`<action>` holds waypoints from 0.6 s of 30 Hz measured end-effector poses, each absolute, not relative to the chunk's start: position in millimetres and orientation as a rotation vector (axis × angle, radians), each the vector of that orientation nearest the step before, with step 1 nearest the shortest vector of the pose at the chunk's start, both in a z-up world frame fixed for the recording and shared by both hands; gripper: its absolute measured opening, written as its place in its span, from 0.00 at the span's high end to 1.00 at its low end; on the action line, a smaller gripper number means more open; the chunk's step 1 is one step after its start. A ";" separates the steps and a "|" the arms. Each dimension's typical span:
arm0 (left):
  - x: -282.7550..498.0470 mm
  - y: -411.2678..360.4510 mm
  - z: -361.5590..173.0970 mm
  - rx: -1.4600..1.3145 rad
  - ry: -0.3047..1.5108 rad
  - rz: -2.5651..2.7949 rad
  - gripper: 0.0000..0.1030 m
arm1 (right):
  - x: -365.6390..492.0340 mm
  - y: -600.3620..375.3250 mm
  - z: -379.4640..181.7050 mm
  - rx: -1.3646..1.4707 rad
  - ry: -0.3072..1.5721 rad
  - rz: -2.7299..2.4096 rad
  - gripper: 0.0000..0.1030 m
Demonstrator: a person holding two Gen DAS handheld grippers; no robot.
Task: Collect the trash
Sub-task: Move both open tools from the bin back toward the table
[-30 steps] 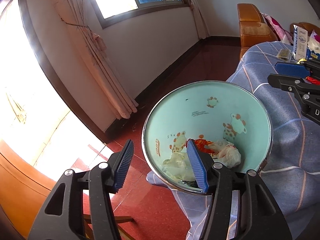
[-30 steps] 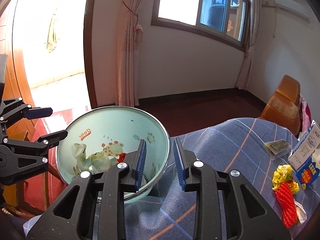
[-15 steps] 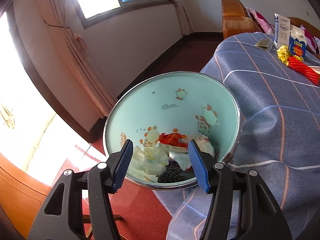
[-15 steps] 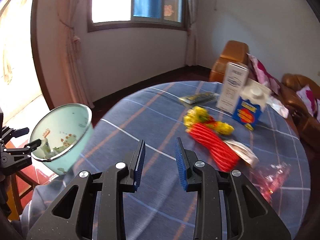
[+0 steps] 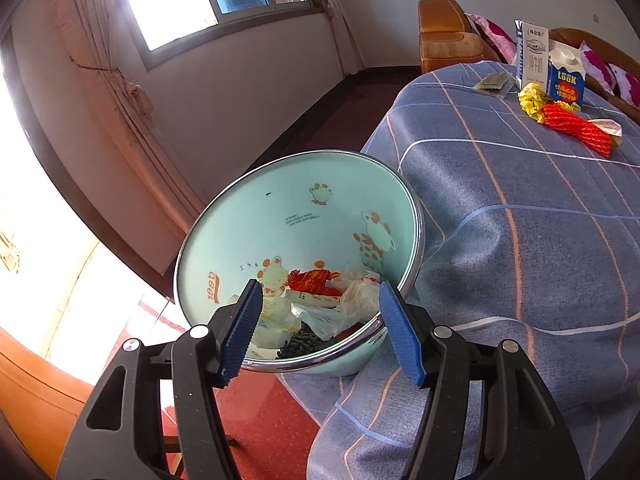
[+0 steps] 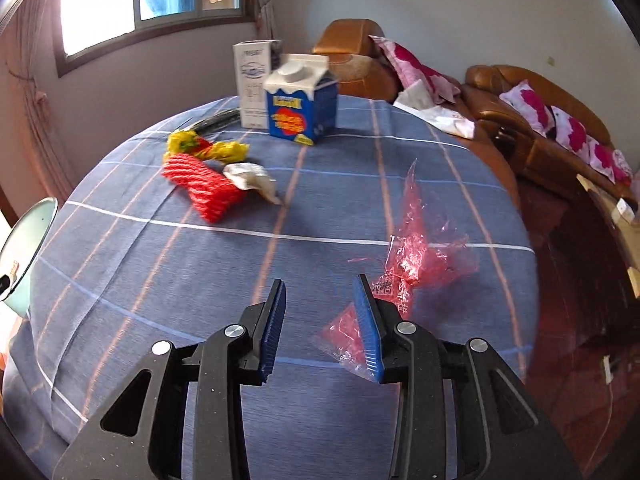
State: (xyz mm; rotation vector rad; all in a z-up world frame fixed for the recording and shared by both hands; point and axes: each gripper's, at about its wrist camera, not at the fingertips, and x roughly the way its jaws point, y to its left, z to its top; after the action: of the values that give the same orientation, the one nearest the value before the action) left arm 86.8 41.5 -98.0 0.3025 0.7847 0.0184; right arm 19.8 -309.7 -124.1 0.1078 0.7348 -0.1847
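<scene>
While several scraps are already in the pale mint enamel basin with cartoon animal prints point(image 5: 304, 240), the crumpled pink see-through plastic wrapper point(image 6: 416, 252) lies loose on the round surface under its blue-grey checked cloth point(image 6: 224, 272). That wrapper looks like the piece now in hand. Its lower flap sits just beside the right gripper point(image 6: 322, 328), partly behind the right-hand finger and outside the gap, and the jaws stand apart with nothing between them.

Judging from this, the step is the reach for the next bit of rubbish. The next move would call for shifting the right gripper a little to its right and forward, so the bunched middle of the film falls between the pads, then lowering until the tips are near the cloth before closing. Thin film may slide or spring away, and a low pinch may also catch the cloth.

Further back on the surface lie a red ribbed foam net sleeve point(image 6: 202, 184), a yellow crumpled wrapper point(image 6: 216, 148) touching its far end, and a small white paper scrap point(image 6: 252, 178) at its right side. Behind them stand a blue and white gable-top carton point(image 6: 302, 100) and a tall white box point(image 6: 252, 80), with a dark flat sachet point(image 6: 218, 119) to their left; these too seem left to collect.

At the surface's near edge, the left gripper point(image 5: 320, 332) hovers at the basin's near rim, jaws wide apart and clasping nothing. What supports the basin cannot be told. It holds red, white and clear wrappers.
</scene>
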 end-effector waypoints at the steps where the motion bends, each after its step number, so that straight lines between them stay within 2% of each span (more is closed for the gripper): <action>1: 86.1 41.2 -97.6 0.301 0.783 0.017 0.42 | 17.7 -312.0 -121.2 0.125 0.722 -0.166 0.63; 2: 85.5 39.9 -97.4 0.304 0.782 0.015 0.42 | 14.4 -312.4 -118.2 0.133 0.702 -0.146 0.58; 3: 84.5 38.2 -97.6 0.308 0.782 0.013 0.42 | 11.1 -312.0 -115.5 0.143 0.682 -0.121 0.57; 11: 80.5 32.2 -97.3 0.323 0.775 0.000 0.41 | -1.7 -299.6 -95.5 0.181 0.582 -0.009 0.57; 18: 81.0 33.1 -98.2 0.315 0.779 -0.003 0.40 | 4.7 -304.3 -112.0 0.153 0.661 -0.188 0.57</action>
State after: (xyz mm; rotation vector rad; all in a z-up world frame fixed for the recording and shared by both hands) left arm 81.0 33.1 -98.2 0.3150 0.7790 -0.0027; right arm 4.7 -304.3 -112.0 0.1527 0.6615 -0.1880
